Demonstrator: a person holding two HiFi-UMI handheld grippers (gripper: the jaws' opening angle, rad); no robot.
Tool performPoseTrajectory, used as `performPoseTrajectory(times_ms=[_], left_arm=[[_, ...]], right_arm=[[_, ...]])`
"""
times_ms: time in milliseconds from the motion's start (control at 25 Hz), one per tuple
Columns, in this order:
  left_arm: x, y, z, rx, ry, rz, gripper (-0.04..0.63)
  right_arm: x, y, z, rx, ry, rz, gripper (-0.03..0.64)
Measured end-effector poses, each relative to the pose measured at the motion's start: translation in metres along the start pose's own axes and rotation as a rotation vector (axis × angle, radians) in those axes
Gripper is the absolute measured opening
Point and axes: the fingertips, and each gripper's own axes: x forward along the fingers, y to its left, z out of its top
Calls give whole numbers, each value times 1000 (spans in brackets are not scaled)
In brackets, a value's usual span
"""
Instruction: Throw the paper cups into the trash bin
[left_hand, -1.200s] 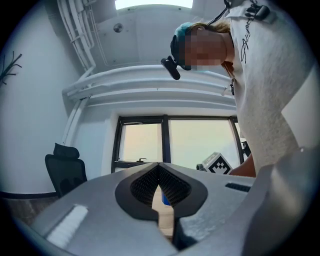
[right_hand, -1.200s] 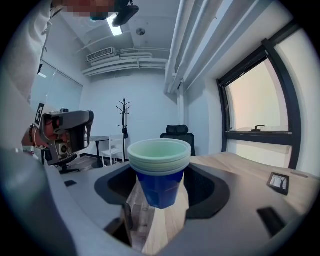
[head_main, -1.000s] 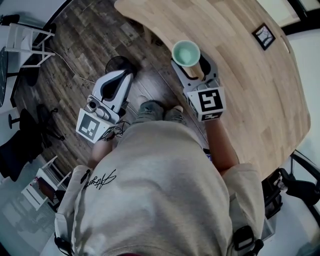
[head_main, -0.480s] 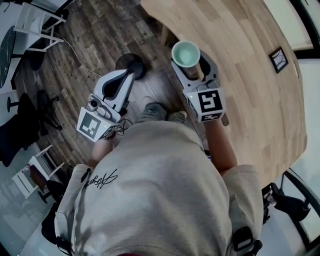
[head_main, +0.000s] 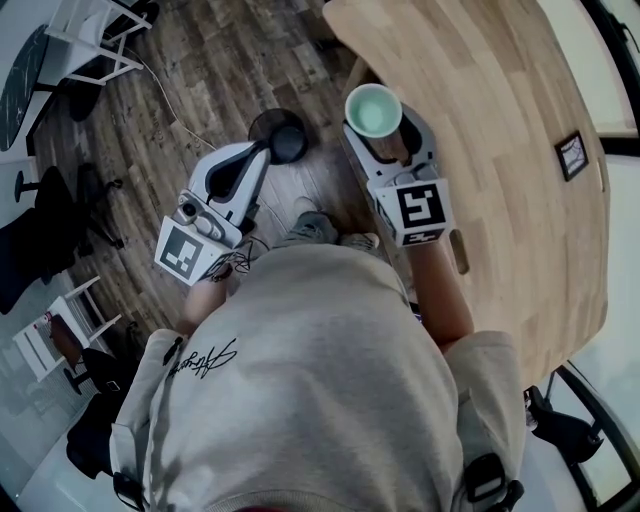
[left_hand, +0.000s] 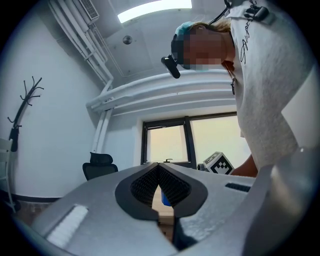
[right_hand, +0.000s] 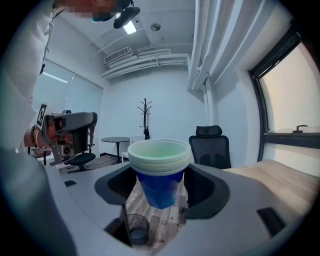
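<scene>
A stack of blue paper cups (head_main: 373, 108) with pale green insides stands upright between the jaws of my right gripper (head_main: 375, 115), which is shut on it at the table's near edge. In the right gripper view the cups (right_hand: 160, 170) fill the space between the jaws of the right gripper (right_hand: 160, 189). The round black mesh trash bin (head_main: 280, 137) stands on the wood floor, left of the cups; it shows low in the right gripper view as well, trash bin (right_hand: 136, 227). My left gripper (head_main: 255, 160) hangs shut and empty just below-left of the bin, and the left gripper (left_hand: 159, 175) has its pads meeting at the tip.
A light wooden table (head_main: 500, 150) curves along the right, with a small black frame (head_main: 572, 155) on it. White chairs (head_main: 100, 40) stand far left. The person's shoes (head_main: 320, 225) are on the floor between the grippers. An office chair (right_hand: 210, 145) and coat rack (right_hand: 145, 117) stand ahead.
The head view has swung: the table slid to the right and the bin drew nearer the gap between the grippers. Both grippers keep their places in the view, the cups still held.
</scene>
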Motion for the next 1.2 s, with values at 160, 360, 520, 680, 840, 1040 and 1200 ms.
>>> performPoseTrajectory(times_ms=[160, 360, 520, 680, 840, 1040, 1200], left_arm=[[-13, 18, -2, 4, 2, 28, 3], [-27, 40, -4, 10, 0, 65, 3], [-46, 59, -5, 13, 3, 107, 3], [-63, 75, -7, 20, 5, 154, 3], [-80, 86, -5, 23, 14, 190, 3], [-98, 94, -8, 29, 30, 238, 3], [-108, 98, -9, 29, 30, 292, 3]], right_arm=[[21, 13, 2, -9, -2, 28, 288], [47, 28, 3, -16, -4, 65, 288], [71, 45, 5, -11, -3, 104, 288], [92, 62, 6, -16, -11, 149, 288], [109, 84, 7, -9, 7, 196, 288], [125, 101, 8, -8, -10, 249, 288], [132, 113, 9, -12, -7, 309, 288]])
